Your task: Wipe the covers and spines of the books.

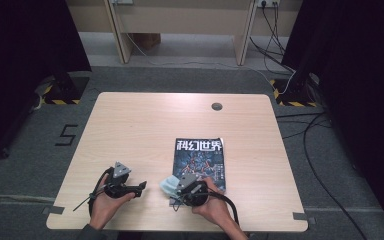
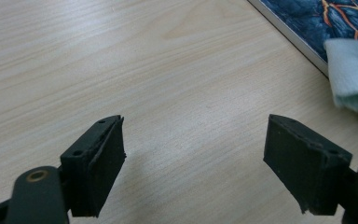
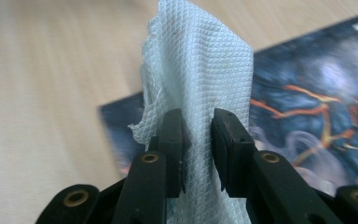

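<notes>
A dark magazine [image 1: 200, 160] with a blue and orange cover lies on the wooden table [image 1: 145, 125], right of centre. My right gripper [image 1: 176, 186] is shut on a pale blue-white cloth [image 1: 168, 185], whose bunched end rests at the magazine's near left corner. In the right gripper view the cloth [image 3: 200, 79] stands up between the two pads, pinched by my right gripper [image 3: 197, 140], with the magazine [image 3: 307, 107] behind it. My left gripper [image 1: 141, 186] lies low on the table to the left, open with nothing between its jaws. From the left gripper [image 2: 193, 154] view, the cloth [image 2: 352, 74] and the magazine's edge [image 2: 307, 18] lie at the far right.
A round cable hole [image 1: 216, 106] sits near the table's far edge. Beyond the table stand wooden furniture legs [image 1: 120, 30] and loose cables [image 1: 275, 35] on the grey floor. The left and far parts of the tabletop are bare wood.
</notes>
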A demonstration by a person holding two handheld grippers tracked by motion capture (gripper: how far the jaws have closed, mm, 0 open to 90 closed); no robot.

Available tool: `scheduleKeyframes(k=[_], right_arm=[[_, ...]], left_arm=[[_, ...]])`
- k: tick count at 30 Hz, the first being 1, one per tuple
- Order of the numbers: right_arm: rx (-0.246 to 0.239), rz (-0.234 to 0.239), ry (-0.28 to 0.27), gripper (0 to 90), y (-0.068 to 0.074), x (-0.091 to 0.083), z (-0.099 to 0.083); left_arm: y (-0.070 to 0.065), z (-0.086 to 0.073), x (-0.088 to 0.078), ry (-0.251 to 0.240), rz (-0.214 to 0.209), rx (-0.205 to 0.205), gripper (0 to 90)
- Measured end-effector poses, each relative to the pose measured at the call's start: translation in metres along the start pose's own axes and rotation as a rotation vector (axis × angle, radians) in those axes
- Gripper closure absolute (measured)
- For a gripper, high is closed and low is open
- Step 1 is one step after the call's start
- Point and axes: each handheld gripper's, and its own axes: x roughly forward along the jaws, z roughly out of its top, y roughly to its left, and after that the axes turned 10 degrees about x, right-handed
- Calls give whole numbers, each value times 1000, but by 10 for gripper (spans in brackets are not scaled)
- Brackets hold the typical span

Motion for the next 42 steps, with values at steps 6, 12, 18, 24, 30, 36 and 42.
scheduleKeyframes(k=[6, 12, 18, 24, 30, 36, 42], right_arm=[[-61, 45, 3, 744, 23, 0, 1], [-45, 23, 13, 745, 8, -3, -1], [15, -13, 7, 746, -8, -5, -5], [-46, -2, 0, 748, 11, 0, 1], [-85, 36, -3, 747, 31, 4, 7], [-70, 61, -6, 747, 29, 4, 6], [-17, 50, 8, 747, 11, -2, 0]], left_arm=[[1, -1, 0, 3, -1, -1, 200], [0, 0, 0, 1, 0, 1, 200], [-1, 0, 1, 12, 5, 20, 200], [0, 0, 2, 13, 12, 13, 200], [2, -1, 2, 26, 37, 21, 200], [2, -1, 2, 27, 33, 19, 200], [1, -1, 2, 27, 26, 25, 200]])
